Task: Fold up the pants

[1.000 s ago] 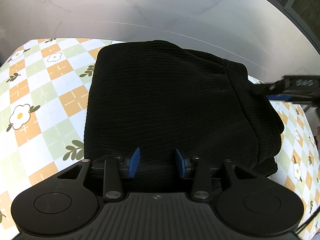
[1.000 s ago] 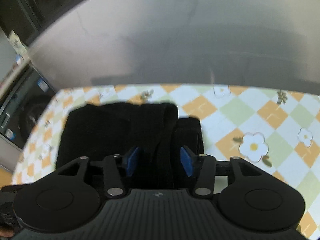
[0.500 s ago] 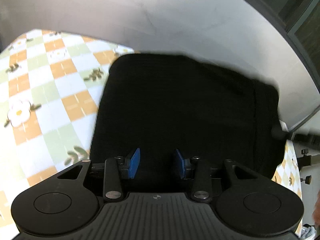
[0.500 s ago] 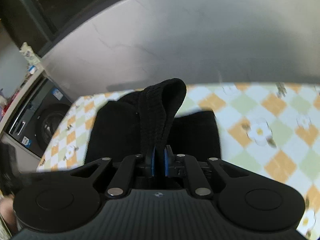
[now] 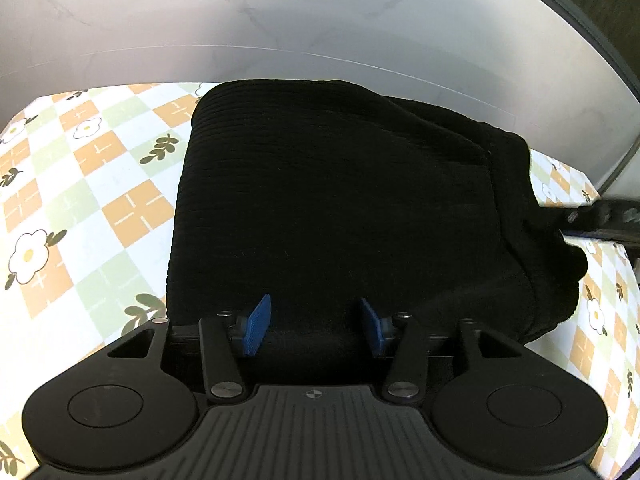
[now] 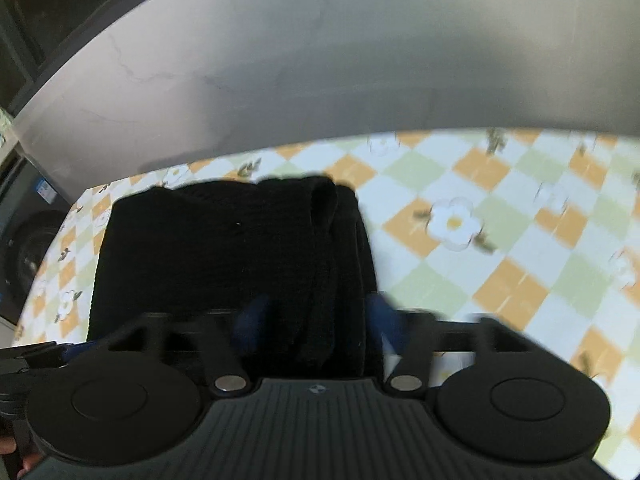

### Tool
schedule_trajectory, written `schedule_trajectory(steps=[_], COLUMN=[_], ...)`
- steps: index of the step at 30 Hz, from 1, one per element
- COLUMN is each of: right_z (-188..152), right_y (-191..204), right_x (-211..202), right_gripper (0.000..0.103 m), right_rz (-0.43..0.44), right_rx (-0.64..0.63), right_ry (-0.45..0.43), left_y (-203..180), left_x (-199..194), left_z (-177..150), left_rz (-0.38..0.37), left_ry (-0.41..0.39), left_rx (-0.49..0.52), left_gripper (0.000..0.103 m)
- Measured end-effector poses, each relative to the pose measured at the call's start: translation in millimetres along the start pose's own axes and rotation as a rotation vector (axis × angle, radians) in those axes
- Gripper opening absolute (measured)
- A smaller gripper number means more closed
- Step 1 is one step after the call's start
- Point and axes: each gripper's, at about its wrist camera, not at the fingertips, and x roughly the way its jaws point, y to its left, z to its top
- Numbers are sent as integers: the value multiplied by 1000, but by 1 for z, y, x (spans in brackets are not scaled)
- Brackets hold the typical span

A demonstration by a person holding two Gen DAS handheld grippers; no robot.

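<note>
left wrist view: black pants (image 5: 340, 208) lie folded compact on the checked tablecloth (image 5: 80, 200). left gripper (image 5: 316, 326) and right gripper (image 6: 316, 324) are both opening over the pants, pads clear. folding looks nearly done.

Motion blur smears the right hand-held gripper (image 6: 314, 322) and tablecloth (image 6: 520, 240).

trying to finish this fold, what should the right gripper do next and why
Probably draw the right gripper back clear of the black pants. Its jaws are opening with a fold of cloth between them, unpinched, and the pants already lie as a compact bundle on the checked tablecloth.
</note>
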Motion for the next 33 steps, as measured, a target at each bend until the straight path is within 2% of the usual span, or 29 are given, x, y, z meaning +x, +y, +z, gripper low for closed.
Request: schedule_trajectory(steps=[1, 2, 5, 8, 10, 12, 14, 15, 19, 22, 25, 29, 33], right_z=[0, 0, -4, -9, -11, -14, -15, -15, -14, -13, -13, -14, -16], right_y=[2, 6, 14, 8, -3, -13, -21, -24, -29, -32, -31, -28, -27], right_x=[-5, -5, 10, 33, 45, 53, 57, 60, 68, 74, 76, 75, 69], right_gripper=[86, 87, 89, 90, 99, 100, 100, 100, 98, 99, 98, 94, 85], right_rz=[9, 17, 5, -8, 3, 32, 74, 94, 143, 165, 174, 181, 199], right_rx=[-18, -34, -86, -74, -54, -47, -28, -21, -16, -7, -13, -9, 15], right_ry=[-18, -18, 41, 88, 94, 99, 111, 116, 136, 147, 148, 141, 136], left_y=[-1, -2, -9, -16, -11, 6, 36, 48, 95, 116, 124, 125, 120], left_x=[-1, -1, 3, 4, 5, 4, 1, -2, -7, 6, 23, 43, 56], left_z=[-1, -2, -1, -2, 1, 7, 16, 20, 36, 42, 43, 41, 38], left_rz=[2, 4, 23, 36, 15, -55, -154, -178, -166, -217, -242, -278, -296], left_ry=[-2, -3, -11, -20, -16, -6, -2, -14, -70, -46, -21, 18, 46], left_rx=[-3, -4, 25, 58, 48, -19, -146, -189, -287, -341, -347, -340, -330], left_gripper=[51, 51, 51, 51, 51, 51, 50, 50, 53, 63, 74, 75, 75])
